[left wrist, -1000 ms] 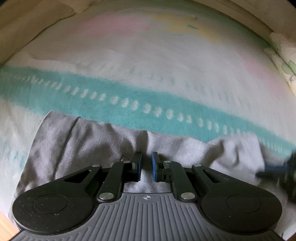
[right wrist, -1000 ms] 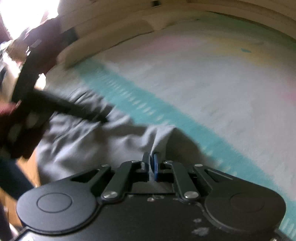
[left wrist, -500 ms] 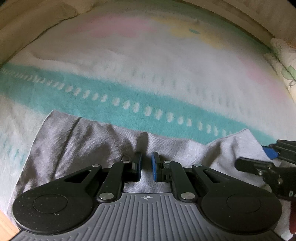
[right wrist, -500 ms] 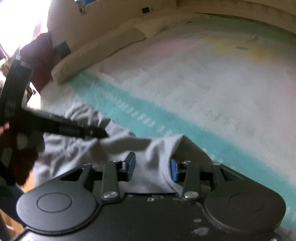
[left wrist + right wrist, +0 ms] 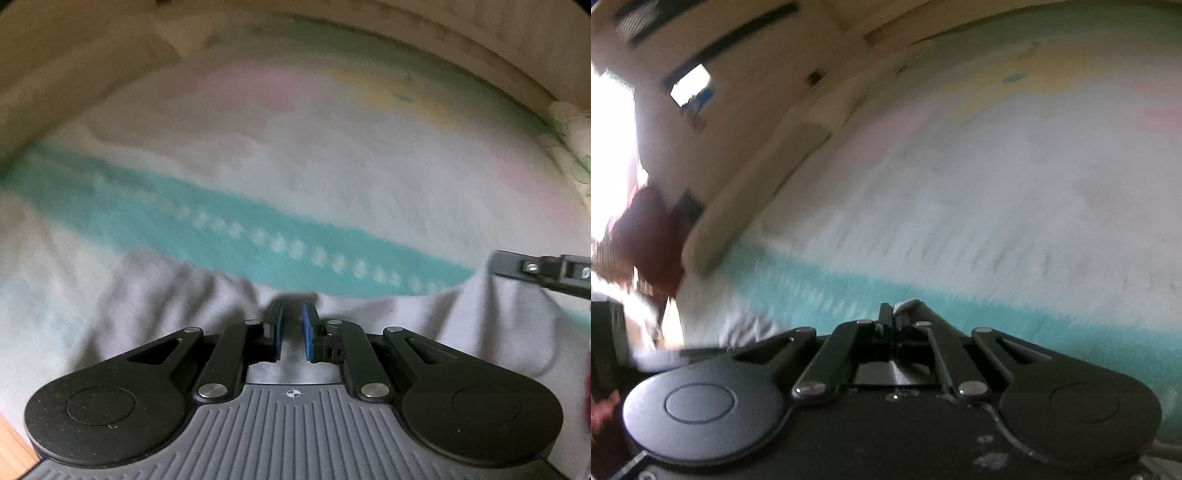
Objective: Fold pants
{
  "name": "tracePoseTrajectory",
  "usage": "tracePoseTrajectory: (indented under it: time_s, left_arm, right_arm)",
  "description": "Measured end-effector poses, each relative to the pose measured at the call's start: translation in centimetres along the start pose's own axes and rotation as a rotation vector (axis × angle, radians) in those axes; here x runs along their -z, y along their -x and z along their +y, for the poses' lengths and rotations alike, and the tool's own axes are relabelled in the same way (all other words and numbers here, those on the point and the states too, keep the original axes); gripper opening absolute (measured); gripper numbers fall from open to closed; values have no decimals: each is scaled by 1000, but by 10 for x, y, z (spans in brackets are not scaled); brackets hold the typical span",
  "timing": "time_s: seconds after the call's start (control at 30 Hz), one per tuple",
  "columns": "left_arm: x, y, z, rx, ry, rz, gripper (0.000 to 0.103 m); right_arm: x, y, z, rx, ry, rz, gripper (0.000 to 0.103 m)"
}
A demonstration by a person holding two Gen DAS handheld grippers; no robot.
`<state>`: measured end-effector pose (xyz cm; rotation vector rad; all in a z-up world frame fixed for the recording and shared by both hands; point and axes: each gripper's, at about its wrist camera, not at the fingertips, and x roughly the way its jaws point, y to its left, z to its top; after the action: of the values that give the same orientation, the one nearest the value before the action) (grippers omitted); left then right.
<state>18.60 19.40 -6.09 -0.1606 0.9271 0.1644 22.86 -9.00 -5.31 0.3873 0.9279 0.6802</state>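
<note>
Grey pants [image 5: 155,314] are lying crumpled on a bed, spreading out under and to both sides of the left tool [image 5: 291,328], on a pastel blanket [image 5: 332,166]. Ahead of the tool tips, the blanket's teal stripe [image 5: 229,225] with its row of pale dashes is running across just beyond the far edge of the cloth.

The left tool is sitting narrow, its blue pads [image 5: 308,332] standing close together with a slim gap between them. A dark ridge of fabric is bunching right at the tips, and grey cloth is showing through the gap lower down; whether the pads are actually pinching the fabric cannot be told from this view.

The right tool [image 5: 892,314] is closed tight, its jaws having just been snapping together, and a small fold of the grey pants [image 5: 908,304] is poking up from between its tips, so it is gripping the cloth there. In the left wrist view the right tool [image 5: 517,267] is coming in from the right edge, its dark finger resting at the raised right corner of the pants.

To the left of the right tool, more of the pale cloth is trailing away, blurred. Further left a dark red sleeve [image 5: 646,229] of the person is showing, also blurred. A long cream pillow [image 5: 764,192] is lying along the far left edge of the blanket, against the wall. At the lower left corner beside the left tool, a strip of wooden floor [image 5: 11,450] is visible.
</note>
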Motion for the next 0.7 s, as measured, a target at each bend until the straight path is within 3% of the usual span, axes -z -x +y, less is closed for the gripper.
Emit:
tracePoseTrajectory:
  time_s: [0.07,0.17,0.27,0.37,0.4,0.47,0.57,0.7]
  left_arm:
    - [-1,-3,4,-49,-5,-6,12]
    - [-1,-11,17,-13,48,18,12]
    - [1,-12,21,-25,28,11,3]
    - [1,-9,27,-3,45,17,3]
    - [0,-8,27,-9,41,19,3]
    - [-1,-2,22,-29,21,7,3]
    - [-2,11,7,-65,-48,-45,4]
    - [0,27,-12,48,-76,-53,4]
  right_arm:
    - [-2,-6,2,41,27,6,3]
    - [1,-18,5,85,31,21,3]
    - [3,-32,1,112,32,51,2]
    - [5,-45,-8,167,44,108,3]
    - [4,-41,-8,168,44,89,14]
    - [1,-27,-6,192,35,42,26]
    - [-4,-1,-4,214,39,-28,26]
    - [-7,38,-9,234,-17,-93,26]
